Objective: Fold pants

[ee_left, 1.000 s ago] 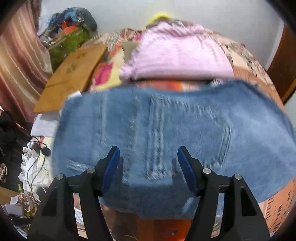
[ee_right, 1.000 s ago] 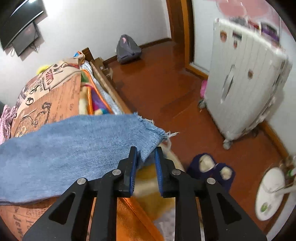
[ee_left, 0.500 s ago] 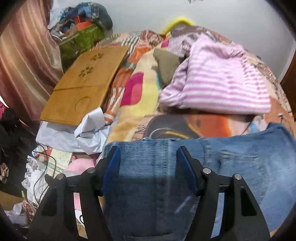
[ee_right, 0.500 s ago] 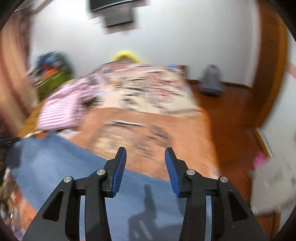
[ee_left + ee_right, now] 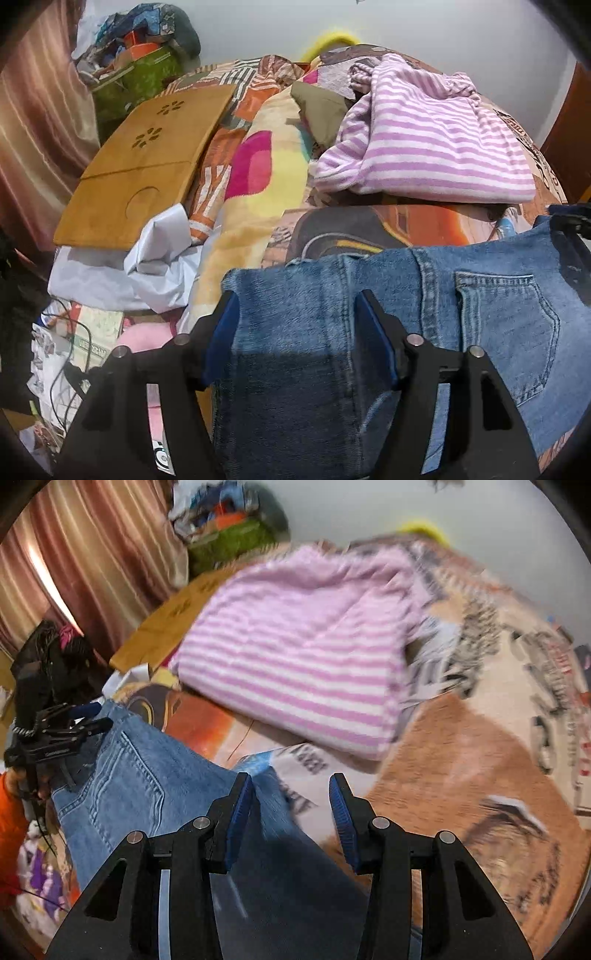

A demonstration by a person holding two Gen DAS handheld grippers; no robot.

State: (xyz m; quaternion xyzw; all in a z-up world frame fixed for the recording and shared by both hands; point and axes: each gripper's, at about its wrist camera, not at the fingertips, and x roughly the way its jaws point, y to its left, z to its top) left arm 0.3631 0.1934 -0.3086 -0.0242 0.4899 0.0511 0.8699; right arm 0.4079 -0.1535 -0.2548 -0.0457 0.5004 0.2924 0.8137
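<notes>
Left wrist view: left tool (image 5: 295, 325) opening over jeans (image 5: 498, 314), right tool (image 5: 291, 805) agape, empty.

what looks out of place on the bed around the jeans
The jeans lie flat enough, but the bed is crowded: a rumpled striped pink top sits just beyond them, and a wooden board lies half over crumpled white fabric.

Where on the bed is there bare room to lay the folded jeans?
Free: the orange-brown printed bedcover, bordered by the blue denim jeans and the pink-striped folded garment. Crowded: the far side, with the wooden lap tray, white crumpled cloth and cables.
</notes>
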